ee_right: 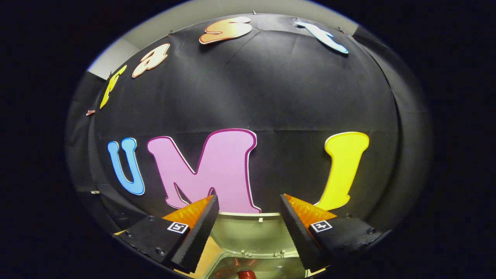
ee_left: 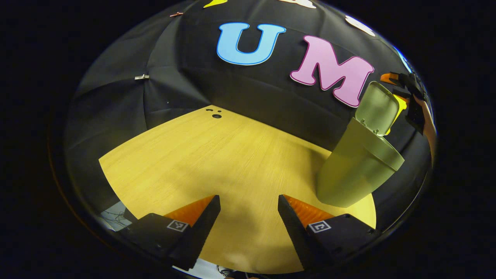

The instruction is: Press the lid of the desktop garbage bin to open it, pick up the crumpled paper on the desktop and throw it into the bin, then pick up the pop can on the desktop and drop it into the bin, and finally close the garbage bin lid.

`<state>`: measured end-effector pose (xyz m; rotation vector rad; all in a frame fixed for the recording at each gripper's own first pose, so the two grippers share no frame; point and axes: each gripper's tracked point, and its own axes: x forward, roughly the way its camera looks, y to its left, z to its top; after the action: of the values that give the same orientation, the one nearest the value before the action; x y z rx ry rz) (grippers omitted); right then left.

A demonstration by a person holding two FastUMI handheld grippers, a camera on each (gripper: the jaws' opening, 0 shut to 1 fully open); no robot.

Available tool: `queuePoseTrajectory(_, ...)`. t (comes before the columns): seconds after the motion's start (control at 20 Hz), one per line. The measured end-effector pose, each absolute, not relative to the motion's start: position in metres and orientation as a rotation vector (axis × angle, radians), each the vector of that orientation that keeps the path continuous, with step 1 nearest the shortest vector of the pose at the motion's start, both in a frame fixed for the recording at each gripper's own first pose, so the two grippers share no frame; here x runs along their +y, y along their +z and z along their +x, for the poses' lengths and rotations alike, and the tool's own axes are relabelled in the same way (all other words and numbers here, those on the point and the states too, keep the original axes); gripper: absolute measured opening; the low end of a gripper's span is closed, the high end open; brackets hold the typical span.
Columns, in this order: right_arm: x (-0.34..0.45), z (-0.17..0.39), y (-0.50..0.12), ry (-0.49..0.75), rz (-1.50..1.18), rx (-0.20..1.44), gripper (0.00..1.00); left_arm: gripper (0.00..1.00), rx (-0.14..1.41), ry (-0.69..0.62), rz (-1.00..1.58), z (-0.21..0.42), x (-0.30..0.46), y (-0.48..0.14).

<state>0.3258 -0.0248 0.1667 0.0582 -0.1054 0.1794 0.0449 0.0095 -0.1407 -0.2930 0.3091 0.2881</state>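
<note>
— So, where do we stand? Our left gripper (ee_left: 248,217) hovers over the pale wooden bench (ee_left: 217,155) with its fingers apart and nothing between them. The olive-green plastic desktop bin (ee_left: 356,170) stands at the bench's far right, its hinged lid (ee_left: 378,108) tipped up and open.

— And our right gripper (ee_right: 248,217) hangs just above that bin's mouth (ee_right: 248,267), fingers also spread and holding nothing. Down inside we glimpse something red and shiny (ee_right: 246,274), possibly the pop can, though the view is too cramped to be sure.

— We see no crumpled paper or can on the bench in the left gripper view, so we judge both drops are done and the closing step is in hand.

— Agreed. Next, we think the right gripper should come up and behind the raised lid, then push it forward and down until it latches, keeping the push gentle so the light bin doesn't slide or tip.
</note>
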Motion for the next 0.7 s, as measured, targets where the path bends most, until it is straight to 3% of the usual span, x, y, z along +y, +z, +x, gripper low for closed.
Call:
queuePoseTrajectory(0.35, -0.020, 0.348, 0.165, 0.165, 0.034, -0.069, 0.98, 0.96, 0.305, 0.258, -0.242, 0.056, 0.012, -0.131)
queuePoseTrajectory(0.7, -0.020, 0.326, 0.155, 0.140, -0.012, -0.012, 0.99, 0.96, 0.274, 0.173, -0.201, 0.080, 0.035, -0.109)
